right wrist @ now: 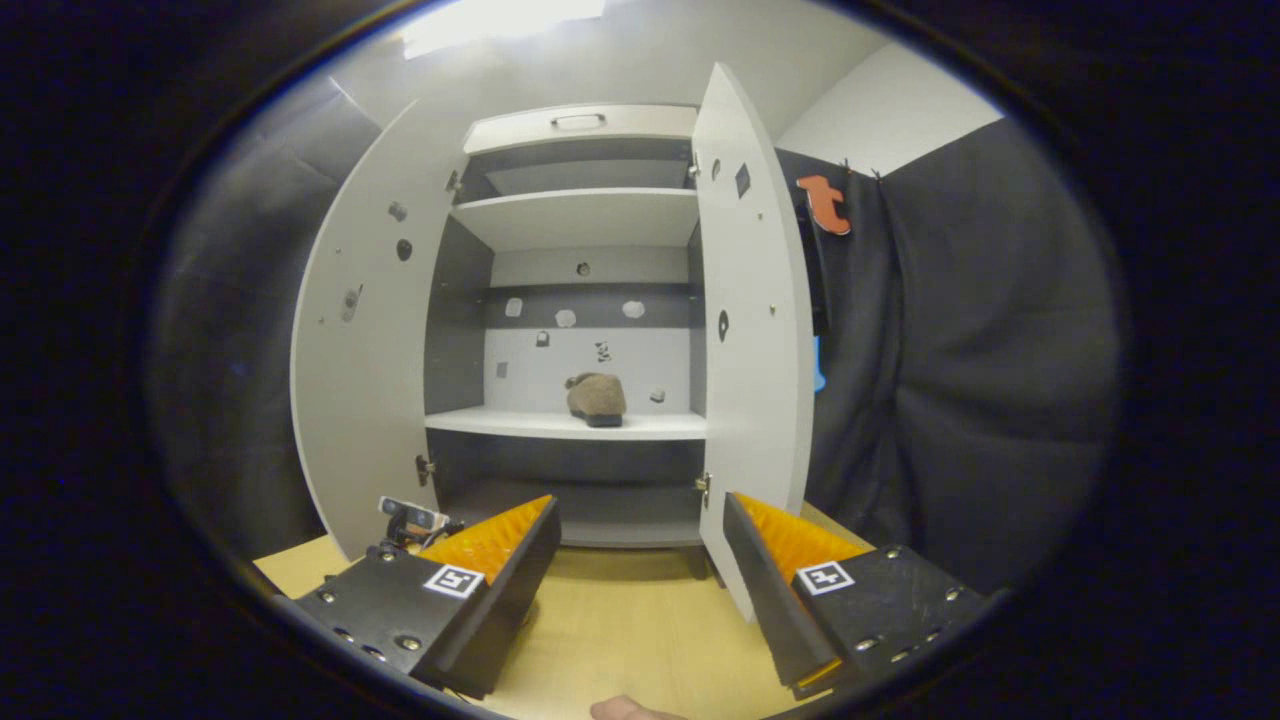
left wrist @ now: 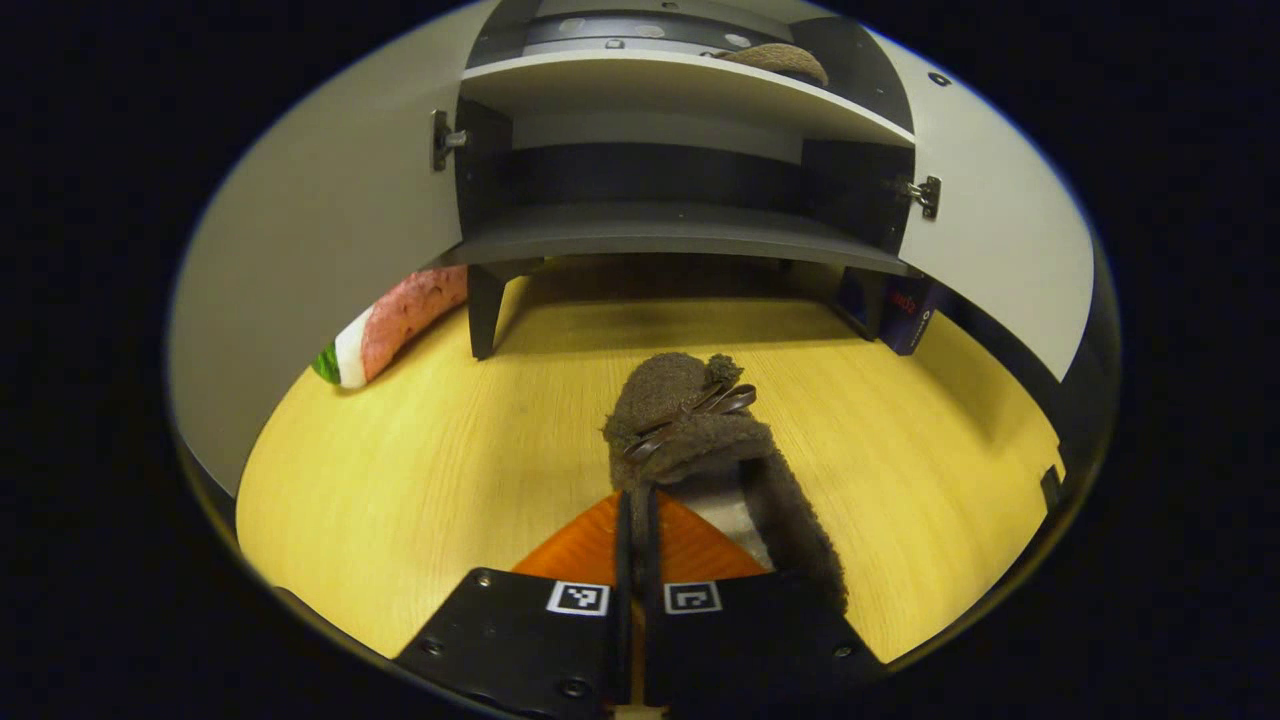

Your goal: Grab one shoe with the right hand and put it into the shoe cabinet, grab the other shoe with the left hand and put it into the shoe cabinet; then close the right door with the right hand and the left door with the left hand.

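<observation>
1. Brown fleece shoe (left wrist: 690, 440) is lying on the yellow wood table (left wrist: 420, 470), centre of the left gripper view, toe pointing toward the cabinet (left wrist: 660, 230).
2. Left gripper (left wrist: 637, 505) is sitting at bottom centre with its fingers drawn nearly together, pinching the near edge of the shoe's collar; the shoe's heel side is running down the right of the fingers.
3. Second shoe (right wrist: 596, 398) is resting on the cabinet's middle shelf (right wrist: 560, 425), centre of the right gripper view; it is also showing at top right of the left gripper view, on that shelf.
4. Right gripper (right wrist: 640, 520) is hanging spread wide at the bottom of the right gripper view, holding nothing, facing the cabinet interior.
5. Left door (right wrist: 365, 340) and right door (right wrist: 750, 330) are both standing open; the right door's edge is lying just beside the right gripper's right finger (right wrist: 790, 560) in the frame.
6. A pink and white object (left wrist: 395, 325) is lying at left of the left gripper view, beside a cabinet leg (left wrist: 484, 315); cannot tell what it is.
7. A fingertip (right wrist: 625, 709) is peeking in at the bottom edge of the right gripper view.
</observation>
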Demonstrator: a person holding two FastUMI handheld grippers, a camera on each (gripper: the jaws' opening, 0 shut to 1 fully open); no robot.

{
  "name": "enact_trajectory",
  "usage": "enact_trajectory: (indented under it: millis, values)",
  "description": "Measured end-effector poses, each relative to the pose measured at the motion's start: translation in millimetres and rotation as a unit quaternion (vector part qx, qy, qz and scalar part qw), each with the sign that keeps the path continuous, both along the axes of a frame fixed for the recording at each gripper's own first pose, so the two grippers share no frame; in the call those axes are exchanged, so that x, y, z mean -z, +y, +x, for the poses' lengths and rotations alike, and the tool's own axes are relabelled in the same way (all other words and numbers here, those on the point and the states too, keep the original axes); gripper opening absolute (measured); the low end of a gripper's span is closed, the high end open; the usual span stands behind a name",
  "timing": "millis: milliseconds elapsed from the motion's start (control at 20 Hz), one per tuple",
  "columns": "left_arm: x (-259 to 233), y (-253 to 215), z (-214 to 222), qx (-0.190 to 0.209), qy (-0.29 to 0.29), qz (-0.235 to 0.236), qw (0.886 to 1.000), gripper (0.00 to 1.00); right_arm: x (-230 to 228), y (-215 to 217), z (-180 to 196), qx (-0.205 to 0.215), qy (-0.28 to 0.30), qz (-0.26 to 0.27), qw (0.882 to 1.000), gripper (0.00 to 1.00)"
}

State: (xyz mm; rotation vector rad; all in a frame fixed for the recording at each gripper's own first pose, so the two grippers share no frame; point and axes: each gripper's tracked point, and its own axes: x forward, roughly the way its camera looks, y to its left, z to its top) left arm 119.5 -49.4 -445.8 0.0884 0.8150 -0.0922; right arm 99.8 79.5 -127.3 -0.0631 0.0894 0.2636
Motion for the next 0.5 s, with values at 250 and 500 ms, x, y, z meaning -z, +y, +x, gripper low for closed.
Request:
enact_trajectory:
  millis: [250, 500]
  values:
    - [-33.8, -8.3, -8.1, 0.016, -0.032, -0.003, 0.999, 0.01, 14.1, -13.0, 5.4, 0.012, 0.015, 0.002, 1.000, 0.98]
    - [-114.5, -12.7, -2.9, 0.017, -0.116, -0.013, 0.993, 0.01, 25.8, -21.5, 1.8, 0.014, 0.023, 0.003, 1.000, 0.98]
